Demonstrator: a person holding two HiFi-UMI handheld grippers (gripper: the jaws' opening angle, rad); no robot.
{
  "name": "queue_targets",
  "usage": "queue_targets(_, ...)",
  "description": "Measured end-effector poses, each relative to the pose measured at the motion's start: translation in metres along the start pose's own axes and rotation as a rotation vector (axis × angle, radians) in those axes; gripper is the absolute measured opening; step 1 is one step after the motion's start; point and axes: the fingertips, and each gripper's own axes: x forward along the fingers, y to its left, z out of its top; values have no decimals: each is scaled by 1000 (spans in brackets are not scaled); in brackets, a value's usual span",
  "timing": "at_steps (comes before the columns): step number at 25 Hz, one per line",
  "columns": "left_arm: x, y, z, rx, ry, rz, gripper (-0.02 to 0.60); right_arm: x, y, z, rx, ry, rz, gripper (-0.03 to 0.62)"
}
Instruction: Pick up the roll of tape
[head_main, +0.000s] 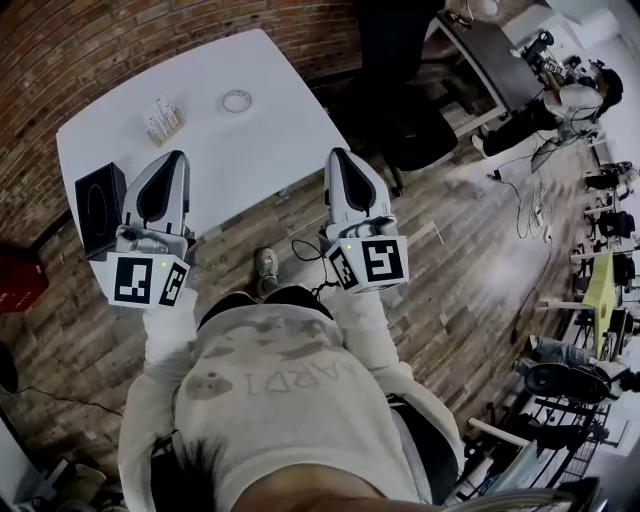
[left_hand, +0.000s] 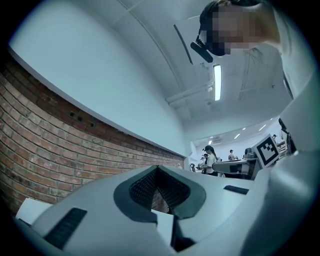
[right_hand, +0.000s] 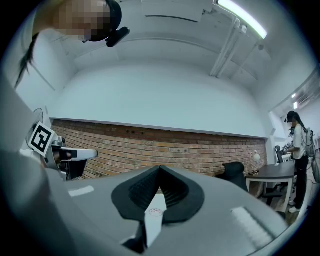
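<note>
White table (head_main: 285, 140) holds roll of tape (head_main: 237, 100); left gripper (head_main: 177, 157), right gripper (head_main: 338, 155): fingers closed, empty.

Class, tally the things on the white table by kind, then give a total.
Tape roll: 1
Black box: 1
Small holder: 1
Total: 3

Cool, even light comes from ceiling tubes (left_hand: 217, 82), which glare at the upper right of both gripper views. Heavy fisheye bending, black corners. Head view dimmer; white table (head_main: 250, 150) slightly overexposed.
</note>
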Motion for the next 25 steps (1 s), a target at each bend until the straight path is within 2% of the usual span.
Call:
queue_targets(16, 101, 26, -10, 30, 1, 104, 6, 106, -71, -17, 36, 4, 111, 11)
queue_targets(25, 138, 40, -16, 55, -12, 177, 6, 159, -93, -34, 63, 21, 198, 11)
